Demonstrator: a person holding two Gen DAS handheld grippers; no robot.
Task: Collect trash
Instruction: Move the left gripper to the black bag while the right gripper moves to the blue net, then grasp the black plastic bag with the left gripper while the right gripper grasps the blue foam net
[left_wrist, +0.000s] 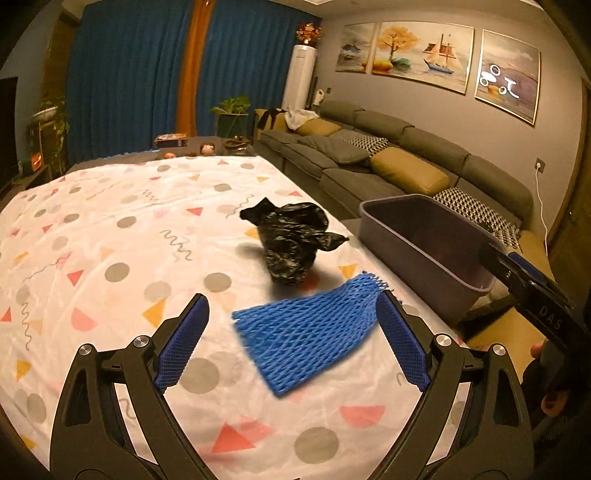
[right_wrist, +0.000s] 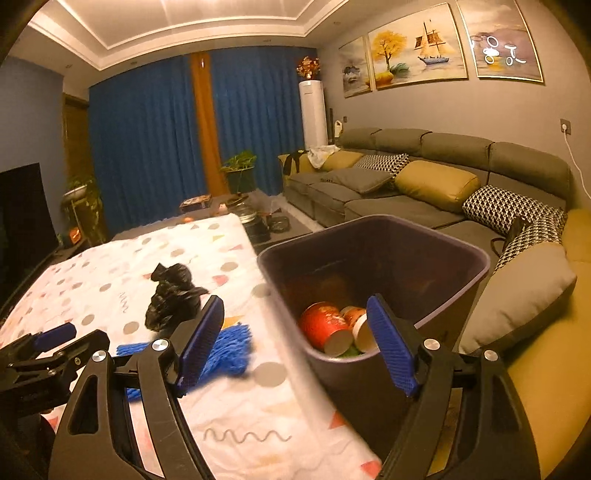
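Left wrist view: both tongs open and empty

Left tongs (left_wrist: 291, 339) gape wide above the patterned counter (left_wrist: 110, 229), holding nothing; the blue foam net (left_wrist: 303, 339) lies flat on the cloth between the pads, untouched. A crumpled black bag (left_wrist: 291, 243) sits just beyond the net. Right tongs (right_wrist: 295, 347) also stand open and empty, over the near rim of the grey bin (right_wrist: 373, 236) beside the counter, where red cups (right_wrist: 325, 325) lie at the bottom.
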